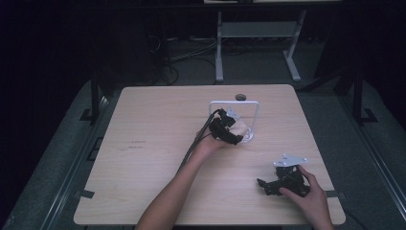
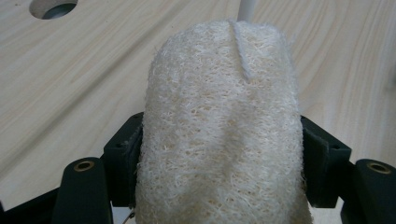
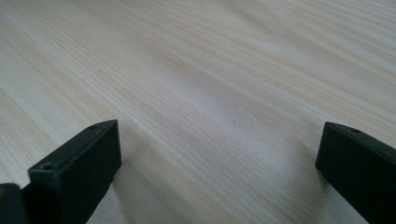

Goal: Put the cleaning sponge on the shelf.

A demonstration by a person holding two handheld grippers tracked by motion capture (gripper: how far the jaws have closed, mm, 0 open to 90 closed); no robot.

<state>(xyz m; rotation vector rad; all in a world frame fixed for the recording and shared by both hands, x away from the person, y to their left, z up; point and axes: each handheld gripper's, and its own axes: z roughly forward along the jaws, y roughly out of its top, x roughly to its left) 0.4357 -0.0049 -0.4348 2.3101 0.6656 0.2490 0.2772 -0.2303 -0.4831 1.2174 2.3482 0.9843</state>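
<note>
A cream loofah sponge [image 2: 219, 130] sits between the black jaws of my left gripper [image 2: 219, 158], which is shut on it from both sides. In the high view the left gripper [image 1: 238, 135] holds the loofah sponge [image 1: 241, 130] by the foot of a white wire stand [image 1: 234, 103] at the middle back of the table. One white post of that stand [image 2: 246, 8] shows just beyond the sponge. My right gripper [image 1: 262, 183] rests low near the table's front right, and the right gripper [image 3: 219, 154] has its jaws wide apart over bare wood.
The light wooden table [image 1: 143, 158] has a round cable hole [image 1: 240, 97] near its back edge, also seen as the hole [image 2: 52, 8] in the left gripper view. Dark floor and a white desk frame [image 1: 258, 33] lie behind the table.
</note>
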